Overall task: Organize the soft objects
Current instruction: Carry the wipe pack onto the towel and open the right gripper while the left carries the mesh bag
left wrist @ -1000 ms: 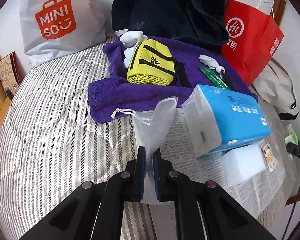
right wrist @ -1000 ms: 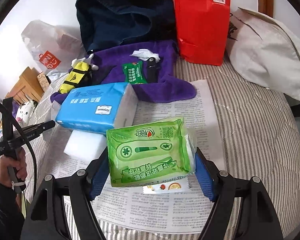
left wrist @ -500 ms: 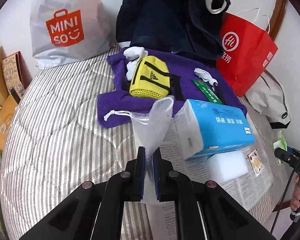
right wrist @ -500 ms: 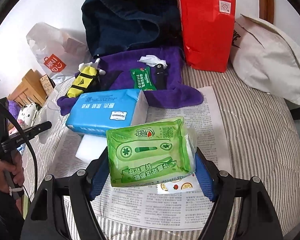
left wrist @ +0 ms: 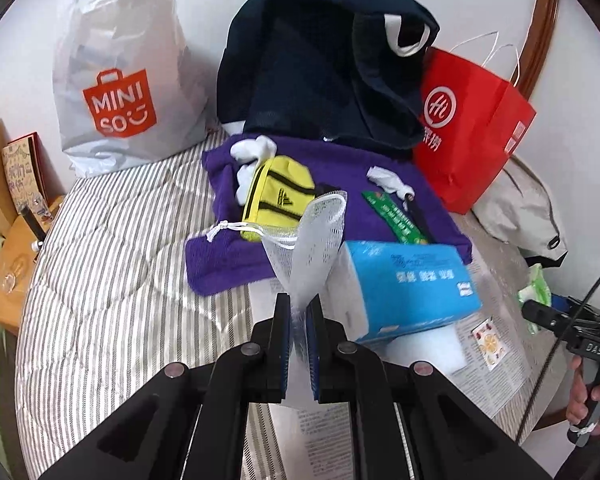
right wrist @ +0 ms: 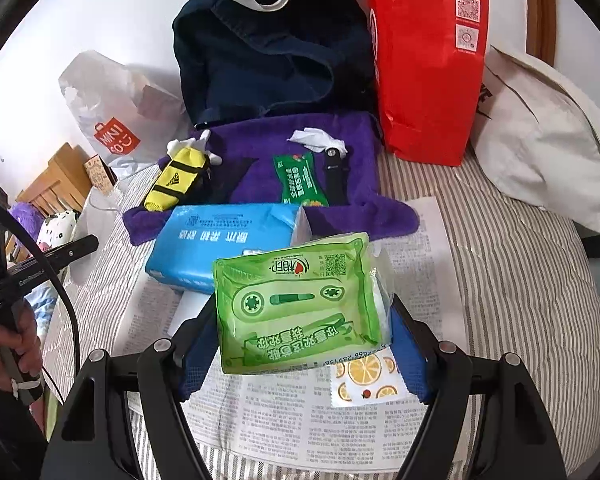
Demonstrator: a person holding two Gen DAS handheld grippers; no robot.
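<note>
Two hand-held tools above a striped bed (left wrist: 112,280), each carrying one soft item. The left tool (left wrist: 298,320) is clamped nearly flat on the lower edge of a white mesh drawstring pouch (left wrist: 312,240), which stands up limp from the jaws with its cord (left wrist: 236,228) trailing toward the purple towel (left wrist: 228,264). The right tool (right wrist: 300,340) holds a green tissue pack (right wrist: 300,304) across its width, jaws set wide and pads pressing the two short ends; the pack is lifted clear of the newspaper (right wrist: 420,248) beneath. Lying on the bed behind are a blue tissue pack (right wrist: 220,240), partly on a white foam block (left wrist: 424,352), and, on the towel, a yellow pouch (left wrist: 280,196). Likely next step: feeding the green pack into the mesh pouch — a judgement, not a thing seen. Risks: the pouch mouth hangs collapsed and is pinched from one side only, so the pack may push the mesh aside rather than enter; the slick, compressible wrapper may slide out between the pads if tilted; the dangling cord may snag on the yellow pouch or towel and drag them.
</note>
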